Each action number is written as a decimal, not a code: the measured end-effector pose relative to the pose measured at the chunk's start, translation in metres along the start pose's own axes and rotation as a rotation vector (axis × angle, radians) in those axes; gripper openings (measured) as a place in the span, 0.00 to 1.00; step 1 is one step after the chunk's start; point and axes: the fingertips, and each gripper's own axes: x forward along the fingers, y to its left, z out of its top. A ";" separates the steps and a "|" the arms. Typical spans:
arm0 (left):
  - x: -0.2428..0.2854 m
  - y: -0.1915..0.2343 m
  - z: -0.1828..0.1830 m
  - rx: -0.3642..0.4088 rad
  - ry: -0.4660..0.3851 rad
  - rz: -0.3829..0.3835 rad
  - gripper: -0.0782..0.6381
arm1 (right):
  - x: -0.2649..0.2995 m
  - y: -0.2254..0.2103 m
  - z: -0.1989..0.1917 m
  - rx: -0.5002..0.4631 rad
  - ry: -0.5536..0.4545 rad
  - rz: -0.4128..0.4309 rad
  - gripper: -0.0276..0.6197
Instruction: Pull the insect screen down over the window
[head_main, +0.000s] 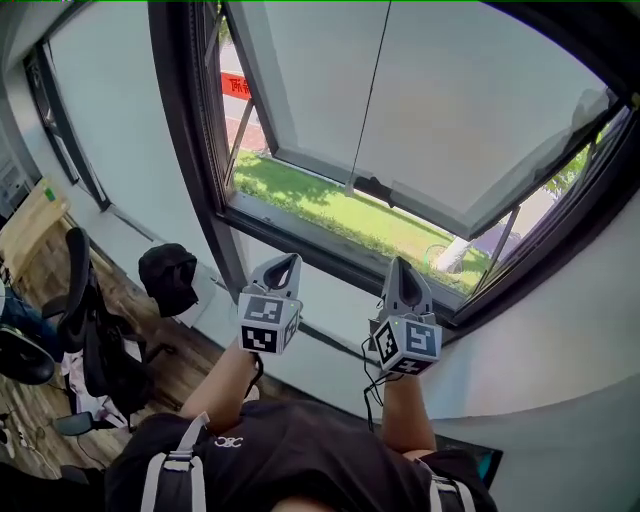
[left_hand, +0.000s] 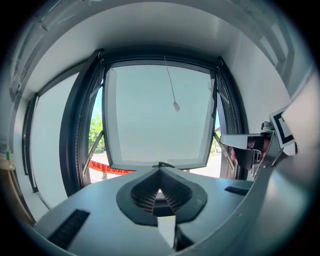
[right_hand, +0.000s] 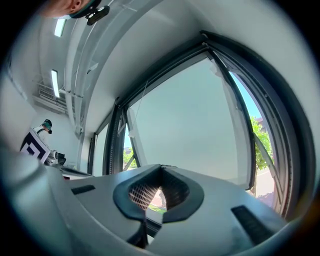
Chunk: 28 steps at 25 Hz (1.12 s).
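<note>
1. Grey plastic left gripper (head_main: 283, 262), with a square-marker cube on it, is held up in front of the window. Its jaws are clenched together with nothing between them.
2. Just beside it but not touching, the matching grey right gripper (head_main: 398, 265) is likewise clenched and empty, and points at the glass.
3. Both face a dark metal window frame (head_main: 190, 150). Its pale frosted sash (head_main: 420, 110) tilts outward at the bottom, leaving a gap onto a green lawn (head_main: 330, 205).
4. A thin pull cord (left_hand: 171, 87) with a small white knob hangs from the top of the frame, in front of the pane's upper half. I cannot make out the insect screen itself, and neither gripper touches the cord.
5. A black rounded bundle (head_main: 168, 275) sits on the low ledge to the left, near a black office chair (head_main: 95, 340).
</note>
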 end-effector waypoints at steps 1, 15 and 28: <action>0.004 0.005 0.001 -0.001 -0.002 -0.015 0.13 | 0.002 0.002 -0.001 -0.002 0.001 -0.016 0.05; 0.050 0.071 0.033 0.258 -0.059 -0.178 0.13 | 0.018 0.033 -0.013 -0.157 0.010 -0.211 0.05; 0.059 0.049 0.090 1.035 -0.280 0.038 0.13 | -0.014 -0.022 0.040 -1.308 0.285 -0.483 0.05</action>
